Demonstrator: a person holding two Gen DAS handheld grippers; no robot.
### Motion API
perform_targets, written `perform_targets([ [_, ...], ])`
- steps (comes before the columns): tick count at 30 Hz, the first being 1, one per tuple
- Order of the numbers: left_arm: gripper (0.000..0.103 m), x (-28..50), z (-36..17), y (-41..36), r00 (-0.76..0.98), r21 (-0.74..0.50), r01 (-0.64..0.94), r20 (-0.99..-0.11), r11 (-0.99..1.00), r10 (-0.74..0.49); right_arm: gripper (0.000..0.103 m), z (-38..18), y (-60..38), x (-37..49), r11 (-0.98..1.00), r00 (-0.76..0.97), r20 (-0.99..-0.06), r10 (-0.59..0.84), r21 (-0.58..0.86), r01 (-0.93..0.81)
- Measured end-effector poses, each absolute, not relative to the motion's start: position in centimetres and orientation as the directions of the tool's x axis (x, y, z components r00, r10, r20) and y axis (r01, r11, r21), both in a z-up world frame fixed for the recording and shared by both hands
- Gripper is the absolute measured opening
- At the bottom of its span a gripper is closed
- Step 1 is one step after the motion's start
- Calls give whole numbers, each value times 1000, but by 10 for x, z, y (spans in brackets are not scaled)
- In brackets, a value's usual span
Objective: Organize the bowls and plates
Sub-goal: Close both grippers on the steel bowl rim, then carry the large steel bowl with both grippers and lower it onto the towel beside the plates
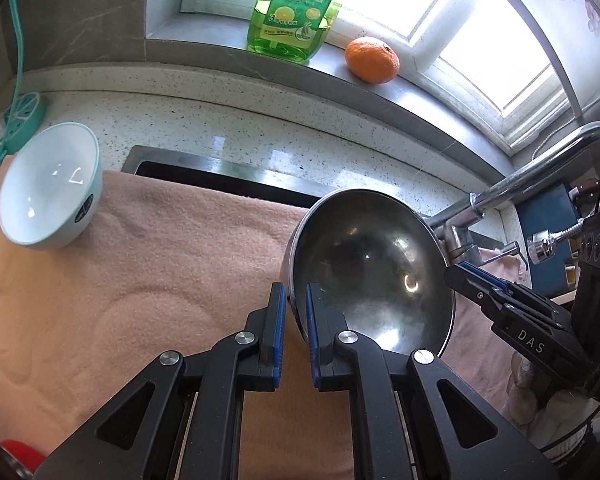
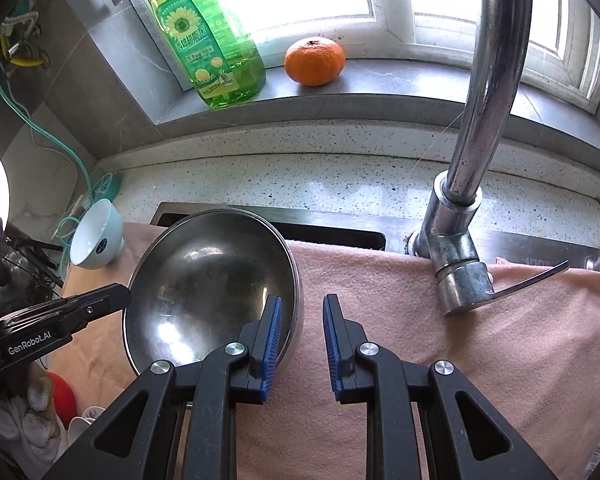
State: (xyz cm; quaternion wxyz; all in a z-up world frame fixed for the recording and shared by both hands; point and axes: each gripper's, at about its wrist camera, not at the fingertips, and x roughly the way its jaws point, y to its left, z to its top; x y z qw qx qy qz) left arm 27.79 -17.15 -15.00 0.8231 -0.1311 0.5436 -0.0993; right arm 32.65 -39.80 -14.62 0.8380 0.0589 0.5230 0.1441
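Note:
A steel bowl (image 1: pixel 376 272) (image 2: pixel 204 280) stands tilted on the pink towel (image 1: pixel 160 280), with its opening turned toward both cameras. My left gripper (image 1: pixel 296 308) (image 2: pixel 126 294) is shut on its left rim. My right gripper (image 2: pixel 300 312) (image 1: pixel 460 274) straddles the opposite rim. One finger is inside the bowl, the other is outside, and a strip of towel shows between that finger and the wall. A white bowl with a teal outside (image 1: pixel 50 186) (image 2: pixel 96 236) lies tipped at the towel's far left corner, apart from both grippers.
A chrome faucet (image 2: pixel 488 80) (image 1: pixel 540 160) rises at the right behind the towel. A green dish-soap bottle (image 1: pixel 296 8) (image 2: pixel 208 48) and an orange (image 1: pixel 372 60) (image 2: pixel 315 61) sit on the window sill. The sink's dark opening (image 1: pixel 220 176) shows behind the towel. A teal cable (image 2: pixel 64 152) hangs left.

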Motion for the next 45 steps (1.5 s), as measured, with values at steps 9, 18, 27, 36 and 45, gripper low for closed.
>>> perform_targets([
  [9,9,280,-154,-171,388,-314,21,-872,949,-297,19,-152,-394,330,954,397,-870,293,237,-183],
  [18,9,280,-156,-174,378,-309,37,-876,950,-299,12,-158,-391,332,954,373,-882,290,237,-181],
  [27,9,278,-156,-170,376,-321,25,-875,947,-307,8,-155,-387,329,955,376,-881,287,233,-183],
  [36,9,265,-150,-160,388,-317,15,-873,948,-297,8,-145,-380,320,950,377,-875,303,250,-185],
  [45,9,244,-142,-136,408,-310,-17,-870,950,-277,8,-136,-359,306,937,367,-867,336,270,-220],
])
